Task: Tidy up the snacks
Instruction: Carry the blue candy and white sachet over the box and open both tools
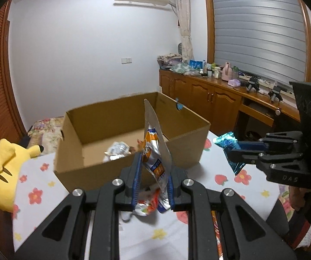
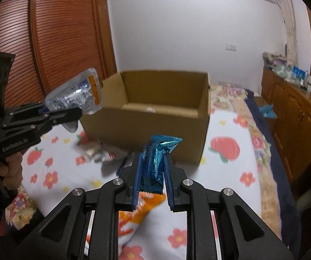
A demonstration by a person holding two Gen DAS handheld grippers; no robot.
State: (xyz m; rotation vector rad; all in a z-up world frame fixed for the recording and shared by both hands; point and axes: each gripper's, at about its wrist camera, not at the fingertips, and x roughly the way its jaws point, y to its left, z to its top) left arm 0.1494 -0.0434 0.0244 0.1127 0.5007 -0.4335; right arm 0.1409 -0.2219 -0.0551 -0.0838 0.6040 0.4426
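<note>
Left tongs [image 1: 153,171] and right tongs [image 2: 153,169] both clamped (each loaded), raised.

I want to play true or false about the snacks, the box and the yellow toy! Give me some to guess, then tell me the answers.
1. The left tool holds a silver and orange pouch. True.
2. The right tool holds nothing. False: it is shut on a shiny blue packet.
3. The cardboard box has its top open. True.
4. The box has no snacks in it. False: a silvery snack lies inside.
5. A yellow plush toy sits inside the box. False: it lies outside, to the box's left in the left wrist view.
</note>
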